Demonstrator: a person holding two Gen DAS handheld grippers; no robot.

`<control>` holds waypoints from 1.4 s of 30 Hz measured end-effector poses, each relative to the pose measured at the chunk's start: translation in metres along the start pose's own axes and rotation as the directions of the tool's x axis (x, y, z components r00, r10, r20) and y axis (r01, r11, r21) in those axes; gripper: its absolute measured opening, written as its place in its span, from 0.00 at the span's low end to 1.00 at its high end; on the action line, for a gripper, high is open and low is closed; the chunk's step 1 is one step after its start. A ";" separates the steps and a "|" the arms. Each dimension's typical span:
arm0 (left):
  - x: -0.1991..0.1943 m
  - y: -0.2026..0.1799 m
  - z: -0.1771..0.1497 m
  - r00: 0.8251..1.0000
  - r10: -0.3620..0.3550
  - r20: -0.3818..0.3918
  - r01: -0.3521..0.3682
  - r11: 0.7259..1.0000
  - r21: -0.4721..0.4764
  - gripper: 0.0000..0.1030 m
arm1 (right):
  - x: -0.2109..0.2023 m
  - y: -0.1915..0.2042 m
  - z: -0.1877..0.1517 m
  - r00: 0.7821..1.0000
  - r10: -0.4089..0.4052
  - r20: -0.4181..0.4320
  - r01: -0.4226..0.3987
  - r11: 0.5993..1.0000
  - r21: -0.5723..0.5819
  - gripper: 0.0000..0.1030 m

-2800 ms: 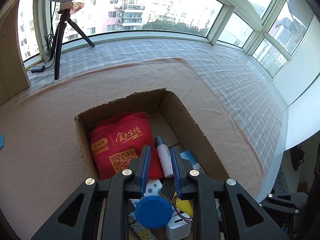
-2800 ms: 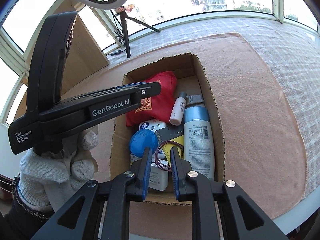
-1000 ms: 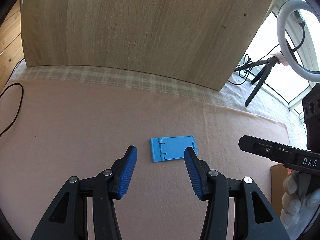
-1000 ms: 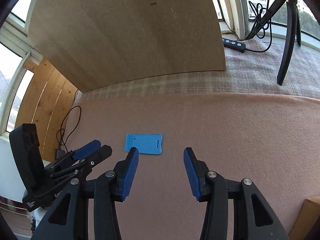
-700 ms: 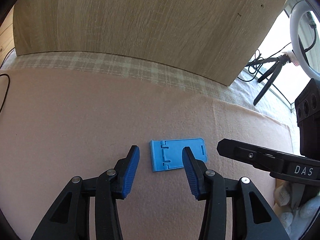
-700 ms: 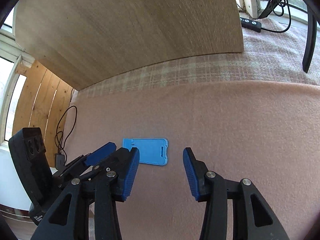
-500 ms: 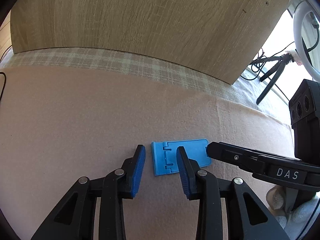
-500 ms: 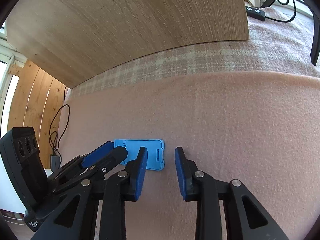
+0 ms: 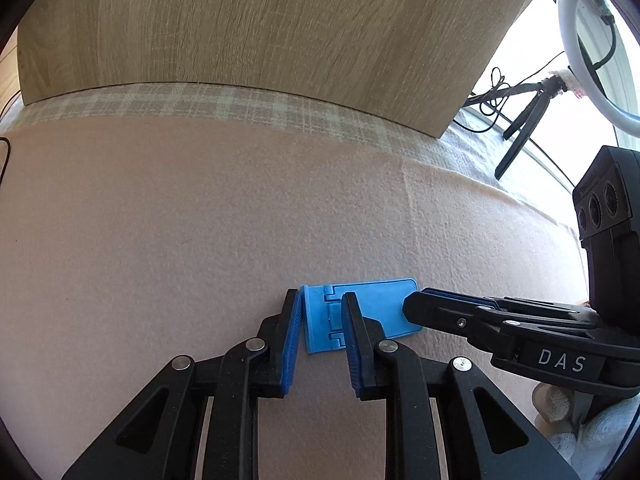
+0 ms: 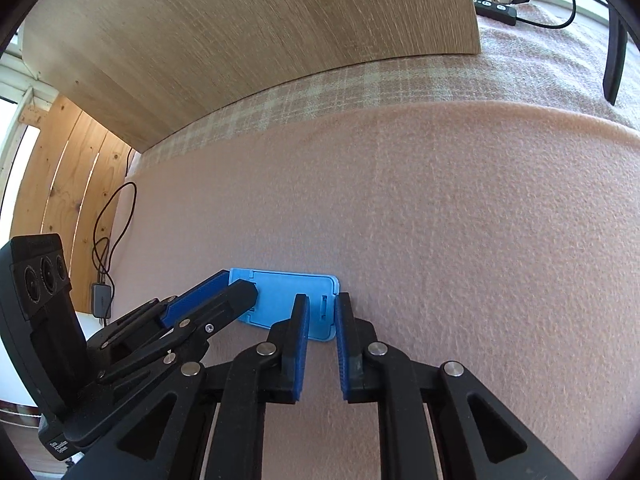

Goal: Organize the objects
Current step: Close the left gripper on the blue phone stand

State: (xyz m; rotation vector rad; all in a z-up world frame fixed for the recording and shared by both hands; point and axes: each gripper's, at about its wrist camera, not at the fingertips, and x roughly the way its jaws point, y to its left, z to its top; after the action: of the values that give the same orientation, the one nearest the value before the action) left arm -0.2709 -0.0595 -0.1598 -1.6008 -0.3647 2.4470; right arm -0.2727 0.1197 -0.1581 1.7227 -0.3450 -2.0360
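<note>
Closing in from both ends on the blue folding phone stand (image 9: 362, 314), which lies flat on the pink felt-covered surface (image 9: 160, 220), lower middle of both views. A second ago both sets of jaws were spread wide with the stand ahead of them; now both have narrowed and come down right at the stand. Before that both were over a cardboard box of items, so my read is that this stand is the next thing to go into the box.

Left gripper (image 9: 320, 300): jaws partly open with a narrow gap, straddling the stand's hinged left end, left fingertip just outside the edge, right fingertip over the stand's face. Not yet pinching, as far as I can tell.

Right gripper (image 10: 322, 304): jaws nearly together, a slim gap left, bracketing the stand's rounded right end (image 10: 296, 300); the right pad sits just outside the edge. Contact with the plastic looks close, but a firm pinch is not visible.

In the left view the right gripper's tips (image 9: 416, 306) overlap the stand's right end. Wooden board (image 9: 260, 32) upright at the top of the frame, ring light on its tripod (image 9: 580, 32) upper right.
</note>
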 end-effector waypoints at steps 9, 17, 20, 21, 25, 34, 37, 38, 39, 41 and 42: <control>-0.024 -0.043 -0.077 1.000 -0.020 -0.009 0.021 0.999 0.037 0.21 | -0.032 -0.026 -0.075 1.000 0.002 -0.009 -0.002 1.000 0.026 0.12; -0.047 -0.085 -0.157 0.999 -0.029 -0.016 0.030 0.997 0.069 0.21 | -0.060 -0.039 -0.151 1.000 -0.029 -0.010 0.029 1.000 0.007 0.12; -0.054 -0.099 -0.181 0.999 -0.030 -0.022 0.032 0.996 0.087 0.21 | -0.069 -0.047 -0.172 1.000 -0.019 -0.010 0.020 0.999 0.027 0.12; -0.056 -0.103 -0.187 0.999 -0.028 -0.024 0.030 0.995 0.095 0.21 | -0.071 -0.049 -0.178 1.000 -0.018 -0.010 0.018 0.999 0.030 0.12; -0.063 -0.117 -0.206 0.999 -0.012 -0.031 0.017 0.990 0.142 0.21 | -0.078 -0.051 -0.198 1.000 -0.023 0.010 0.023 0.999 0.025 0.12; -0.070 -0.116 -0.215 0.999 0.006 -0.044 0.000 0.990 0.139 0.28 | -0.085 -0.050 -0.211 0.998 -0.047 0.041 0.047 0.999 0.016 0.19; -0.071 -0.114 -0.216 0.999 -0.009 -0.042 0.015 0.992 0.129 0.28 | -0.085 -0.048 -0.211 0.998 -0.052 0.038 0.053 0.999 0.000 0.19; -0.071 -0.113 -0.217 0.999 -0.013 -0.043 0.019 0.992 0.126 0.28 | -0.084 -0.047 -0.210 0.998 -0.052 0.037 0.053 0.999 -0.002 0.19; -0.071 -0.113 -0.218 0.999 -0.018 -0.044 0.023 0.992 0.125 0.28 | -0.084 -0.047 -0.209 0.998 -0.050 0.036 0.050 0.999 -0.004 0.19; -0.064 -0.116 -0.212 0.998 -0.030 -0.048 0.035 0.991 0.127 0.28 | -0.083 -0.046 -0.209 0.998 -0.046 0.034 0.046 0.999 -0.008 0.19; -0.064 -0.117 -0.212 0.998 -0.035 -0.049 0.041 0.991 0.127 0.28 | -0.082 -0.045 -0.209 0.998 -0.043 0.034 0.044 0.999 -0.011 0.19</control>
State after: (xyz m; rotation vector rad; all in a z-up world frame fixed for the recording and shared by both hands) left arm -0.0480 0.0540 -0.1498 -1.5806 -0.2231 2.3489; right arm -0.0667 0.2185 -0.1475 1.7047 -0.3077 -2.0954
